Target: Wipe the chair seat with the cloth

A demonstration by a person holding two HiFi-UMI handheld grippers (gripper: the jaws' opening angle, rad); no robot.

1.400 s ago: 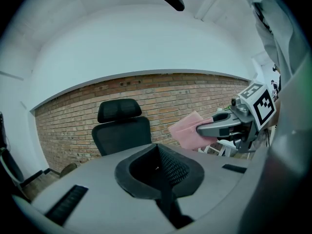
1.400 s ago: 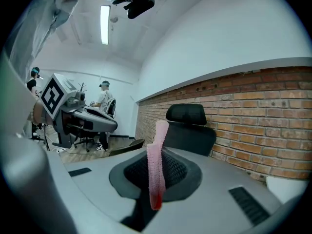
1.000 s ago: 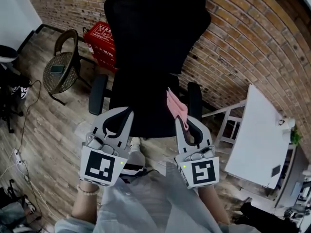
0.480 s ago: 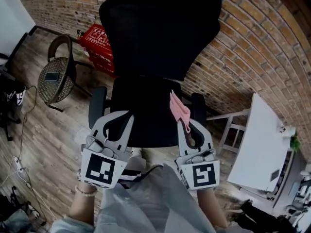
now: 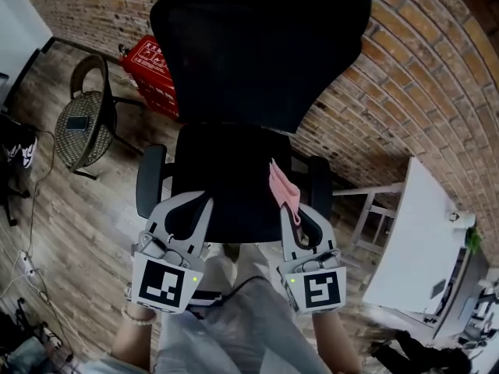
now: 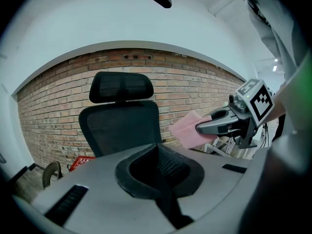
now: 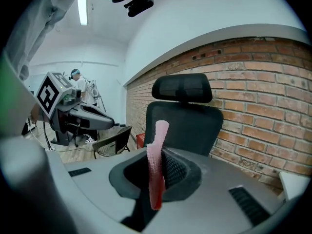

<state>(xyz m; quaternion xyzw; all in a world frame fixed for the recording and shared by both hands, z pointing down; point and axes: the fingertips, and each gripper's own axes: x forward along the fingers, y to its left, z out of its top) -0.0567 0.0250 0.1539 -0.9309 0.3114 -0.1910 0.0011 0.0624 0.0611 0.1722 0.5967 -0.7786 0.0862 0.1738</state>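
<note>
A black office chair stands against the brick wall, its seat (image 5: 222, 170) just ahead of both grippers and its tall backrest (image 5: 257, 45) beyond. My right gripper (image 5: 293, 210) is shut on a pink cloth (image 5: 281, 187), which sticks up from the jaws over the seat's right edge. The right gripper view shows that cloth (image 7: 157, 167) as a thin upright strip pinched in the gripper (image 7: 156, 189), with the chair (image 7: 183, 123) behind. My left gripper (image 5: 204, 203) hovers at the seat's front left, shut and empty. The left gripper view shows the right gripper (image 6: 219, 126) with the cloth (image 6: 187, 130).
The chair's armrests (image 5: 148, 181) (image 5: 320, 179) flank the seat. A red crate (image 5: 152, 80) and a wicker chair (image 5: 82, 123) with a phone on it stand to the left on the wood floor. A white table (image 5: 409, 240) is on the right.
The head view has moved closer over the chair. Both grippers have stayed side by side at the seat's front edge, and the right one still holds the cloth.
</note>
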